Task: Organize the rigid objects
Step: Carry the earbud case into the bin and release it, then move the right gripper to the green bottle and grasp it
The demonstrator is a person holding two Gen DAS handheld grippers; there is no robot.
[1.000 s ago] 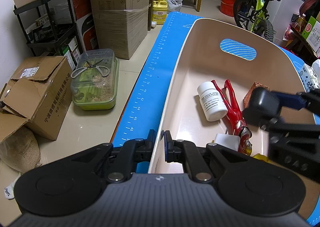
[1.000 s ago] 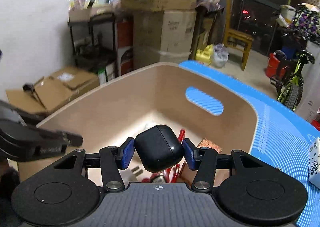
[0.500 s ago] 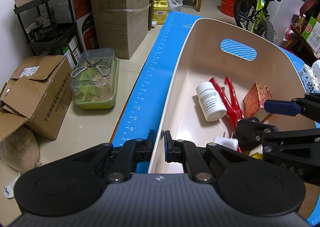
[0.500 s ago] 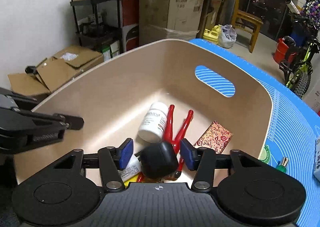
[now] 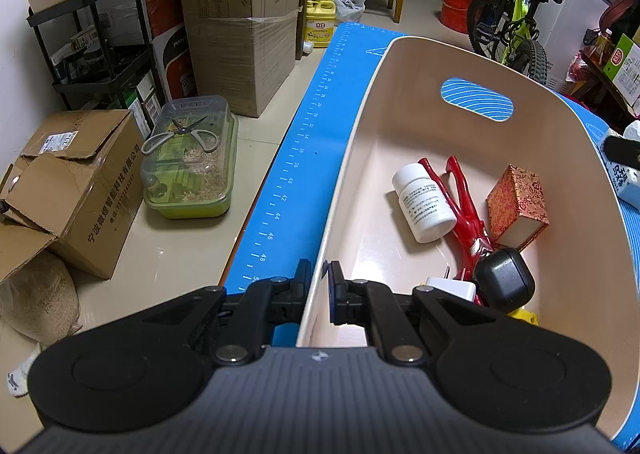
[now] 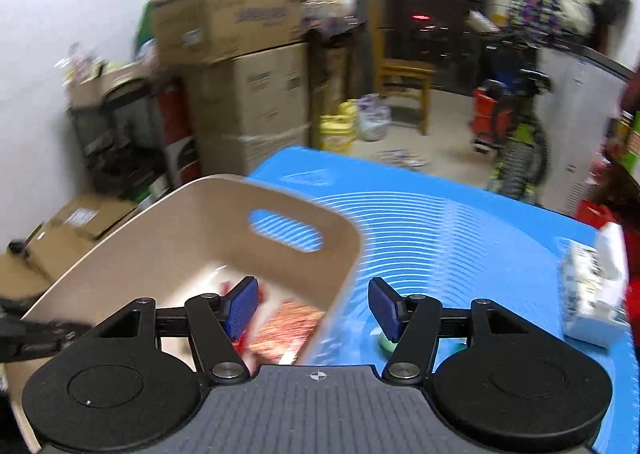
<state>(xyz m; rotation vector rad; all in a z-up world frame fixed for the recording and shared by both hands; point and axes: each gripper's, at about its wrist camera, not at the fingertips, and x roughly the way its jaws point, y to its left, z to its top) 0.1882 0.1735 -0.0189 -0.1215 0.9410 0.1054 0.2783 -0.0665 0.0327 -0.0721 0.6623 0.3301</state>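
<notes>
The left wrist camera sits close over the bin's (image 5: 348, 157) near left wall, looking steeply down into it. The right wrist camera looks from the bin's right rim across the blue mat (image 6: 460, 221), blurred. Both share the bin and stacked cardboard boxes (image 5: 240, 33).

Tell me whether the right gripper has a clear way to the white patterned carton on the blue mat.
Probably yes. The right gripper is empty, its jaws opening, and only bare blue mat lies between it and the white patterned carton off to its right.
</notes>
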